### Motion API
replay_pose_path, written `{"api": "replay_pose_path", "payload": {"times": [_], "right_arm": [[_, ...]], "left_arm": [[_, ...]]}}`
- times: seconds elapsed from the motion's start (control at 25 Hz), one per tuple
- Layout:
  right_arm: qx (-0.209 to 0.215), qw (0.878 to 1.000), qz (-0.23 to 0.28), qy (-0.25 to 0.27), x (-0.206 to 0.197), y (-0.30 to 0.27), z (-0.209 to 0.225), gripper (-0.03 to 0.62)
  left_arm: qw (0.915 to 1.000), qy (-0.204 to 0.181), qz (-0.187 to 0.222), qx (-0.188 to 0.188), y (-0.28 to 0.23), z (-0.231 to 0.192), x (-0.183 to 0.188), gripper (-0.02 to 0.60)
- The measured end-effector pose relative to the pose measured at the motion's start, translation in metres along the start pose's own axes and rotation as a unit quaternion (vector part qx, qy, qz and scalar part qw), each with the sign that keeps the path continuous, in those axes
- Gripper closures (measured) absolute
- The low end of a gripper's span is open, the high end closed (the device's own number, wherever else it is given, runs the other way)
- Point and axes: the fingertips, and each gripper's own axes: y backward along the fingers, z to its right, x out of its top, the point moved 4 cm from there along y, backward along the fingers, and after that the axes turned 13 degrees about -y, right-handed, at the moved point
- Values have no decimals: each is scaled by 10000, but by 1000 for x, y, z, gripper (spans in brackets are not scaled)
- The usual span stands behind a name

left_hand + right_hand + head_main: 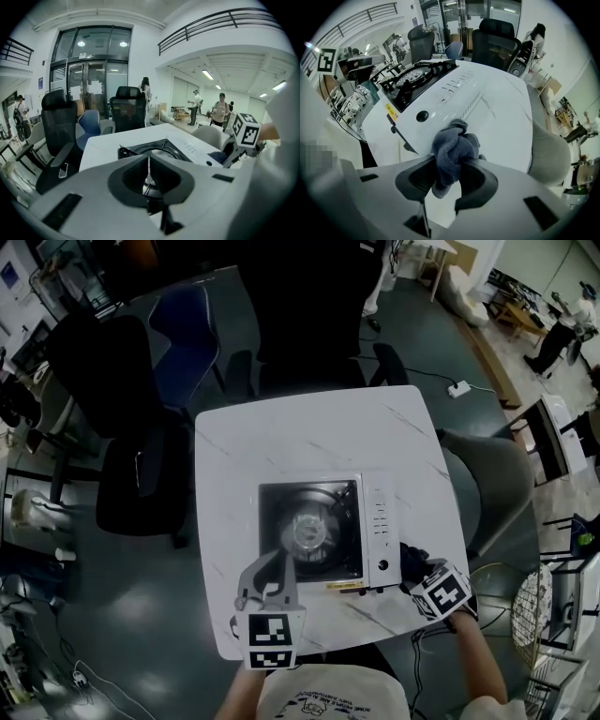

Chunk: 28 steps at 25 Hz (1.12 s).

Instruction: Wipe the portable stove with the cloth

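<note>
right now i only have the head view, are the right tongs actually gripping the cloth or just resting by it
observer: Gripping. The right gripper view shows the right gripper with its tongs shut on the grey cloth.
operator: how is it sitting in them
observer: Bunched up. Most of it sticks out ahead of the tongs and a short tail hangs below them.
operator: left tongs holding anything
observer: No. The left gripper view shows the left gripper with its tongs shut together and nothing between them, pointing at the stove.
</note>
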Motion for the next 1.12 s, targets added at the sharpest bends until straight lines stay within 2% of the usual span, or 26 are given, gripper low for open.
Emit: {"api": "replay_pose_path", "payload": {"times": [0.44, 0.64, 0.8, 1.0, 1.12], "right_arm": [[-237, 9972, 178, -682, -27, 20, -29, 464], [-475, 9913, 537, -1100, -31, 45, -43, 464], [-73, 9881, 954, -1206, -18, 66, -82, 464], [510, 9867, 1112, -1072, 3, 56, -133, 464], [717, 9852, 1141, -1063, 14, 43, -157, 464]], "left_arm": [[9996, -96, 98, -241, 10, -17, -10, 560], [9994, -100, 130, -300, 14, -26, -17, 559], [9992, -97, 151, -349, 17, -33, -21, 560], [9991, -91, 174, -382, 22, -39, -26, 560], [9991, -94, 172, -381, 26, -44, -29, 559]]}}
